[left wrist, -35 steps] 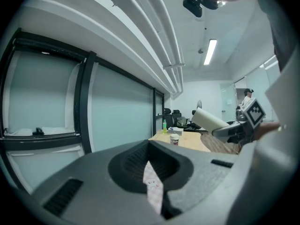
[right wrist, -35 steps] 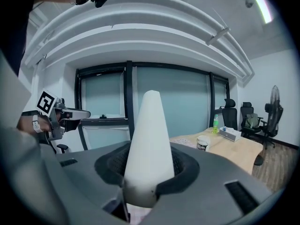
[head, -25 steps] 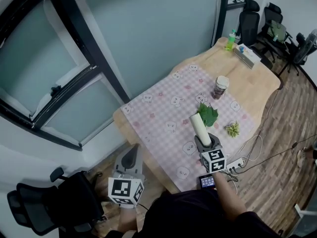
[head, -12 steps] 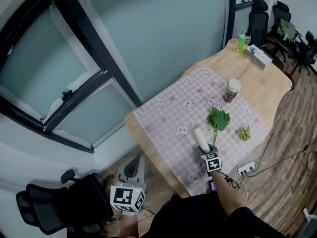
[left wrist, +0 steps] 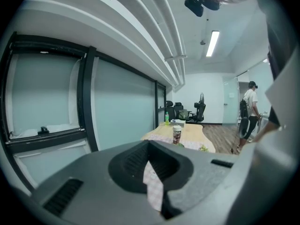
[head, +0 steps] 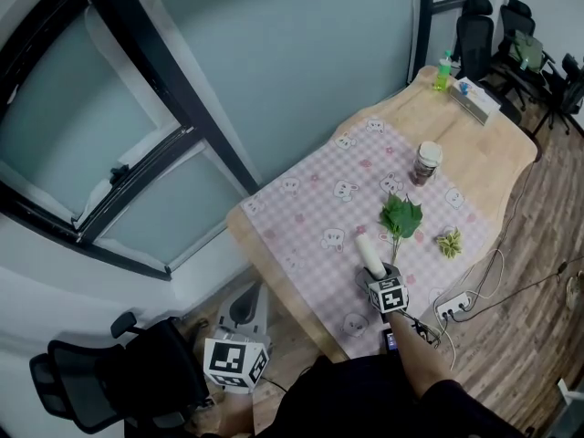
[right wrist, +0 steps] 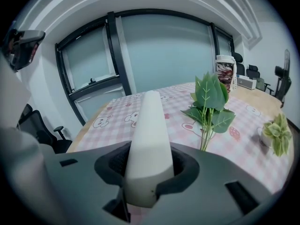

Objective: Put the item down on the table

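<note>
Right tongs [right wrist: 149, 182] are clamped on the white tube [right wrist: 146, 135], low by the pink checked cloth [head: 310, 208] at the bench's [head: 484, 158] near edge, beside the leafy sprig [head: 401, 217]. Looks like the lowering step. Next up, I'd guess: rest it, then let go. Left tongs [left wrist: 157, 191] are closed and empty.

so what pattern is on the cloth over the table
Pink-and-white checked tablecloth with cartoon bear faces, clearest in the right gripper view.

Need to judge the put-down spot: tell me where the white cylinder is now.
Head view, lower right: the white cylinder sits in the right gripper above the pink checked tablecloth, just left of the leafy sprig.
</note>
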`<state>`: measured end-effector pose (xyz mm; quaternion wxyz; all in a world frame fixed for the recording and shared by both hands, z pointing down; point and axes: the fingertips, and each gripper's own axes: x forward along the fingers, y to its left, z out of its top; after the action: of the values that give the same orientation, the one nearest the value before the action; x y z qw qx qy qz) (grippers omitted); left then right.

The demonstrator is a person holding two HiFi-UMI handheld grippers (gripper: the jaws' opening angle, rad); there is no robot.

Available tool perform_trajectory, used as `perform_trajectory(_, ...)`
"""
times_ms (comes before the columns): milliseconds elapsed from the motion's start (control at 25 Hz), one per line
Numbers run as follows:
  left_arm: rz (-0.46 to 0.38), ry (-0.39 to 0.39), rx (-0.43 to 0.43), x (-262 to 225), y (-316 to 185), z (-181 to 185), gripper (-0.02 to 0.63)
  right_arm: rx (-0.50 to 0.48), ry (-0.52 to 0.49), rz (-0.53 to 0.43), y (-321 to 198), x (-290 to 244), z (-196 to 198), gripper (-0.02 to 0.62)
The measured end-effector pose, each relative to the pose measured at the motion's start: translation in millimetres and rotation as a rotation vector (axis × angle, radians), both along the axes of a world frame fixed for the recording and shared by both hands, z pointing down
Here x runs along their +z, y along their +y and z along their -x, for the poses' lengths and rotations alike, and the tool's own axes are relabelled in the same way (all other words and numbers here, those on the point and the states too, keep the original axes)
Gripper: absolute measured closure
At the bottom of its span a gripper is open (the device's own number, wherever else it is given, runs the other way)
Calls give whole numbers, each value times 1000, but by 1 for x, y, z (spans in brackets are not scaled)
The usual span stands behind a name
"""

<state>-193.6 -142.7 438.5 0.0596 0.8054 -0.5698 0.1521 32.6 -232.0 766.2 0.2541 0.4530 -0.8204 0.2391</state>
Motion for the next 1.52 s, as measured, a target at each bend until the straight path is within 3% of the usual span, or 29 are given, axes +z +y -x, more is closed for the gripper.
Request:
perform_trajectory(320, 15, -2, -3, 2, -2, 1, 606, -7, 6, 50, 1, 9, 0, 445)
perform_trajectory(440, 19, -3, -4, 4, -3, 0, 606, 10, -59, 107, 3, 14, 2, 438)
perform_trajectory(520, 21, -1, -7, 4, -4, 0, 607, 72, -217, 209, 6, 21, 6, 433)
perform_trajectory(640, 11, -1, -8, 0, -5, 0, 606, 214, -566, 366, 8, 19, 12, 433)
perform_trajectory(760, 0, 0, -3, -6, -5, -1, 606, 315, -823, 469, 9, 18, 12, 433)
perform_trajectory(1000, 7, 10, -10, -4, -4, -1, 606, 412, -1101, 577, 9, 16, 9, 433)
perform_trajectory(1280, 10, -9, 12, -3, -4, -5, 606, 418, -1142, 580, 10, 15, 7, 432)
perform_trajectory(1440, 8, -4, 14, -3, -5, -6, 606, 401, -1142, 587, 10, 11, 8, 339)
perform_trajectory(1520, 8, -6, 16, -4, -5, -6, 606, 439, -1147, 592, 11, 8, 3, 301)
